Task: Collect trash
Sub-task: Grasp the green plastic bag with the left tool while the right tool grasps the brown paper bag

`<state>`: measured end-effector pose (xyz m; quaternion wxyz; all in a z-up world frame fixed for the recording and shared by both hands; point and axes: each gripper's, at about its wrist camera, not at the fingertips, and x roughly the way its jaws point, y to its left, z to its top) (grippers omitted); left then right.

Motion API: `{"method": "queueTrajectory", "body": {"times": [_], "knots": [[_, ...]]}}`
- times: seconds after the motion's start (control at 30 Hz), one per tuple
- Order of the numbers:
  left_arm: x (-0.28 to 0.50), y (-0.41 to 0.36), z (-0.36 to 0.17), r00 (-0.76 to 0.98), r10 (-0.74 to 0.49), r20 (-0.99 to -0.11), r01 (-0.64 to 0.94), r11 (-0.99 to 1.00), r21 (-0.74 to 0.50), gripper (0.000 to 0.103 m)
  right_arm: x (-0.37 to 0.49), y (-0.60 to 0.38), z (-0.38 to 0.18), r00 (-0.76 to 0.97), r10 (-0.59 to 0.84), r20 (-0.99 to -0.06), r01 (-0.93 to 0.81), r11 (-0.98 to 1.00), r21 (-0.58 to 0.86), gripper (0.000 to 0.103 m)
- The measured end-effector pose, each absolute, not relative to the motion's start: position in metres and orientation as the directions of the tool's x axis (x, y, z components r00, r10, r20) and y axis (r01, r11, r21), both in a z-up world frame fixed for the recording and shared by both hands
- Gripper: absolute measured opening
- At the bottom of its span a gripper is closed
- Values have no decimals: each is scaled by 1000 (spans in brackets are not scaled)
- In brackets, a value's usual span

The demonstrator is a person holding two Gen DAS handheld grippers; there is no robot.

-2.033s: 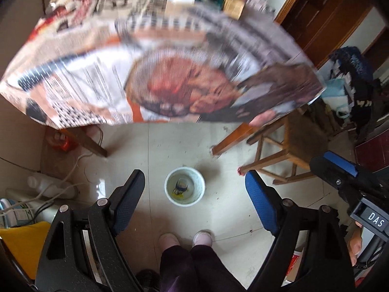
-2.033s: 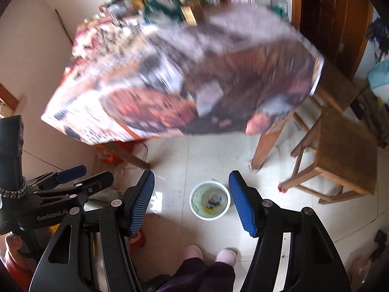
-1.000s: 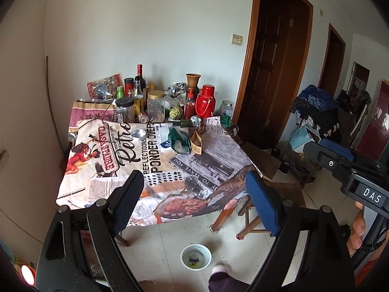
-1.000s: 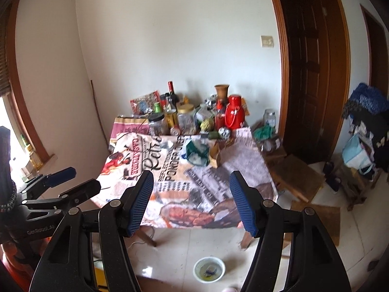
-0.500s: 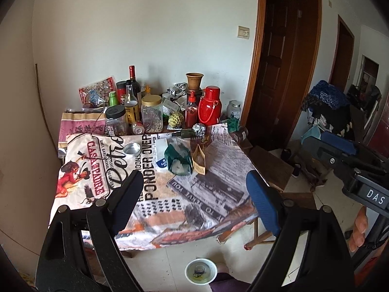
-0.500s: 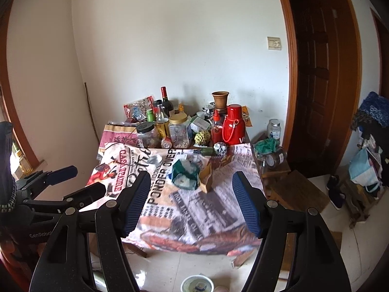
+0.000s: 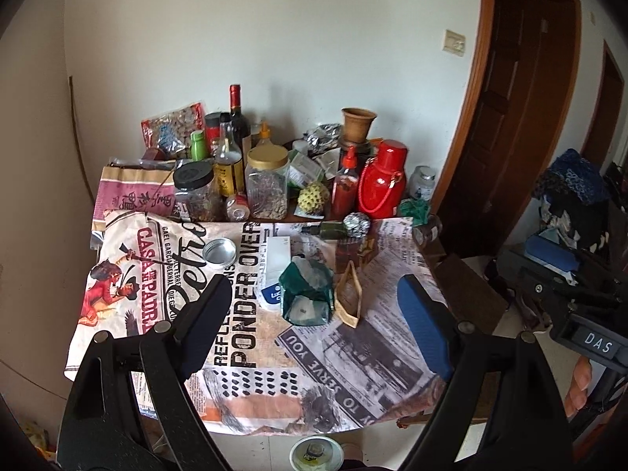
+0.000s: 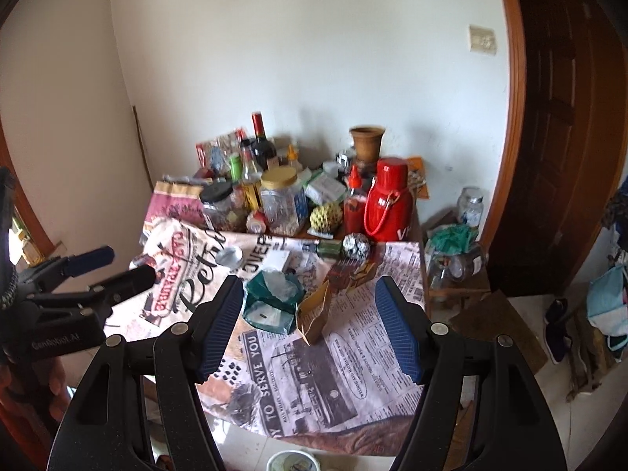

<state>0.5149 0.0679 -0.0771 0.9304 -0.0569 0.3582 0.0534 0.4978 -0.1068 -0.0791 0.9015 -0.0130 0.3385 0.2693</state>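
Both grippers hang in the air short of the surface's near edge, angled down toward its middle. The left gripper (image 7: 310,322) has its jaws spread wide with nothing between them; the right gripper (image 8: 308,325) likewise stands spread and empty. That reads as an approach posture: jaws ready so either can drop over a piece of trash without a pause.

The likely trash lies loose in the middle of the surface (image 7: 243,404), on the printed newspaper-style cloth and apart from the stored goods. There is a crumpled green packet (image 7: 305,293) with pale paper showing from its top, and just beside it, toward the right edge, a folded brown paper bag (image 7: 348,298) lying on its side. A flat white box (image 7: 274,265) sits just beyond the green packet, and a round metal lid (image 7: 219,250) lies toward the left edge. A ball of crumpled foil (image 7: 356,223) rests near the far row.

The jars, bottles and red thermos (image 7: 382,180) crowd the far edge against the wall, kept upright and out of the way, so they look like keepers. A white bucket (image 7: 316,453) on the floor below the near edge is probably the bin.
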Motion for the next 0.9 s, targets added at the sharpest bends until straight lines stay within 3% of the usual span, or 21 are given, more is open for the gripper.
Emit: {"method": "queueTrajectory", "body": {"times": [0.13, 0.27, 0.53, 0.63, 0.9], "knots": [[540, 94, -94, 701, 63, -710, -173, 981, -83, 86, 520, -89, -99, 566, 486, -666, -494, 847, 199, 66], [571, 125, -112, 676, -19, -737, -135, 980, -149, 86, 539, -68, -122, 529, 459, -714, -477, 856, 198, 66], [641, 166, -154, 600, -109, -793, -43, 985, -167, 86, 578, -29, -192, 422, 337, -842, -316, 925, 211, 66], [663, 176, -178, 555, -155, -817, -34, 977, -208, 86, 594, -24, -218, 341, 370, -864, -275, 918, 285, 66], [691, 170, -242, 449, -216, -867, -24, 967, -254, 86, 613, -16, -265, 294, 322, -900, -263, 932, 248, 66]]}}
